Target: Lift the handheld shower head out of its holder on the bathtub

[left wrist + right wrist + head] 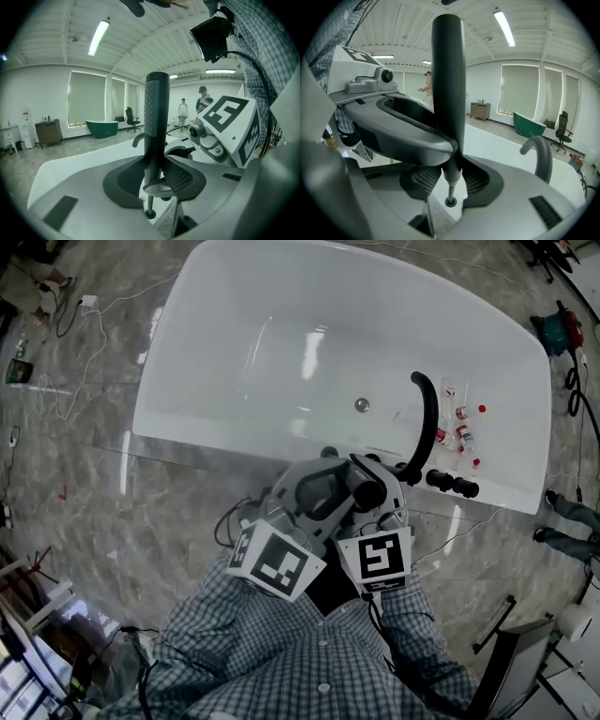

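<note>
Left gripper view, quick: what's the left gripper [155, 185] on? (A)

Pinched narrow on the shower head [156, 117]. Its dark ribbed handle stands upright between the pads, gripped low near its silver end. (B)

Right gripper [451, 183]? (A)

Right gripper view shows it narrowed too. By the look, the mesh pads touch the handle's lower end from either side, just under the left one's jaw. So both hold the same handle, stacked. (B)

Where's the head against the holder [150, 214]? (A)

The handle's base sits above the round socket, apart from it. Only a thin hose [450, 191] runs down into the hole. I'd judge it's out of the seat and the lift is part-way done. The spray end is past the frame top, can't see it. (B)

Around that? (A)

Head view: both grippers are bunched at the near rim of the bathtub [164, 381]. A black spout [427, 413] is just to their right, dark knobs [452, 484] sit beside it on the rim, and small red-capped bottles [461, 432] are on the ledge. (B)

Tips for the step? (A)

Raise straight up along the handle's axis, both tongs moving together so neither twists it loose. Go slow: the hose will likely drag in the socket, and a sideways pull could bind it. Steer clear of the spout on the right. Narrow pads on a round handle may slip if it tilts, so hold it vertical until the hose has slack. (B)
</note>
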Demonstrator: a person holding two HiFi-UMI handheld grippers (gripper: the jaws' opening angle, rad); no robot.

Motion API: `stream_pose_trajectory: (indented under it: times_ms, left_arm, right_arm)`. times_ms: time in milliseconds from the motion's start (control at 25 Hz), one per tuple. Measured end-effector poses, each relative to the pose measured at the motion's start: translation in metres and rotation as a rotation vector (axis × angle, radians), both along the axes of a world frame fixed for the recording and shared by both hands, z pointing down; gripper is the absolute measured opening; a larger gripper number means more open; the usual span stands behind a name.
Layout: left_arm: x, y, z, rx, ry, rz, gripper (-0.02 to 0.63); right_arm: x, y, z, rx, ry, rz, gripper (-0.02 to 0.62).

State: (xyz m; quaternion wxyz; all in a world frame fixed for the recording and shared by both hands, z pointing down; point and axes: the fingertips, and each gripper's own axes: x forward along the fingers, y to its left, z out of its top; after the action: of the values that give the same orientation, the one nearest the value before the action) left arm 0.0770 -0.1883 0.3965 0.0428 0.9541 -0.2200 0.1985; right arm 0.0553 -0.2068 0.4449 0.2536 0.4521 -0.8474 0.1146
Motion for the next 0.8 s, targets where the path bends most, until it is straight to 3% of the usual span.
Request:
stream_pose_trajectory:
  times_ms: [800]
  left_arm:
    - [-0.010,0.014,-0.079,0.070,0.034,-0.049,0.109]
  right_arm:
    - [-0.010,0.013,-0.080,0.075,-0.028,-0.020,0.133]
